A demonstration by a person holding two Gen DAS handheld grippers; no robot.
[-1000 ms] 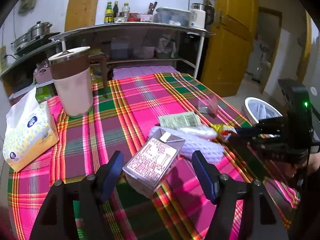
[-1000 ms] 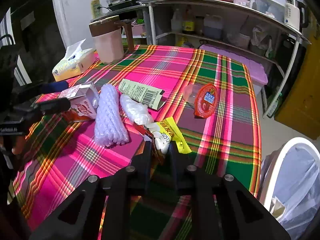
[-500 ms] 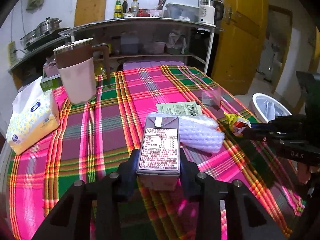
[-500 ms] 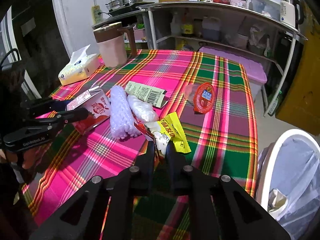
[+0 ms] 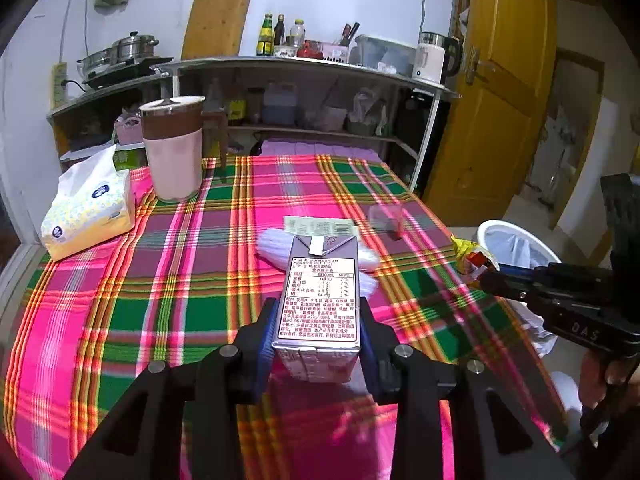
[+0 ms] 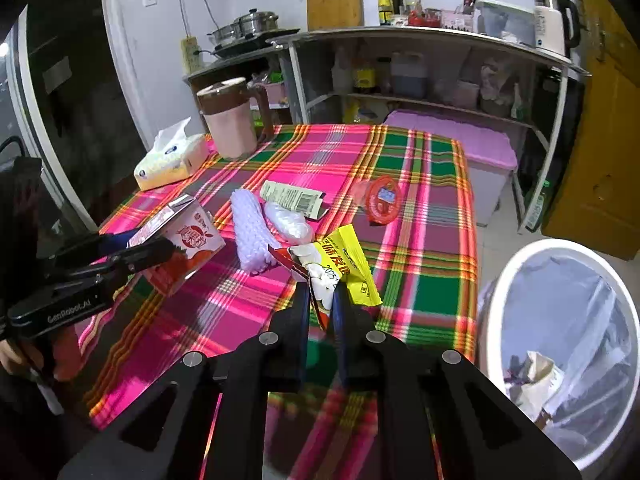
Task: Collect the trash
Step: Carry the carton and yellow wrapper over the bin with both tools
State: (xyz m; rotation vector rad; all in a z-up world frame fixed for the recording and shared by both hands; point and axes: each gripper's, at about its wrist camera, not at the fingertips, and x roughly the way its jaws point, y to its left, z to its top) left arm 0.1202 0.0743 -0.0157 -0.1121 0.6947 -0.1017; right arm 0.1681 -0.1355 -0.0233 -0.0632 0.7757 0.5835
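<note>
My left gripper point(image 5: 318, 320) is shut on a small milk carton point(image 5: 320, 292) and holds it above the plaid table point(image 5: 160, 280); the carton also shows in the right wrist view point(image 6: 184, 244). My right gripper point(image 6: 322, 300) is shut on a yellow snack wrapper point(image 6: 344, 264), lifted above the table near its right edge; the wrapper shows in the left wrist view point(image 5: 470, 256). On the table lie a white foam net sleeve point(image 6: 250, 232), a clear plastic bag point(image 6: 288, 222), a green barcode wrapper point(image 6: 294, 198) and a red-lidded jelly cup point(image 6: 382, 200).
A white trash bin point(image 6: 560, 340) with a plastic liner stands on the floor right of the table. A pink jug point(image 5: 172, 152) and a tissue pack point(image 5: 90, 212) stand at the table's far left. Shelves stand behind; a yellow door point(image 5: 500, 100) is at right.
My left gripper closed on the milk carton and lifted it off the table. My right gripper raised the yellow wrapper off the table and drew back toward the bin side.
</note>
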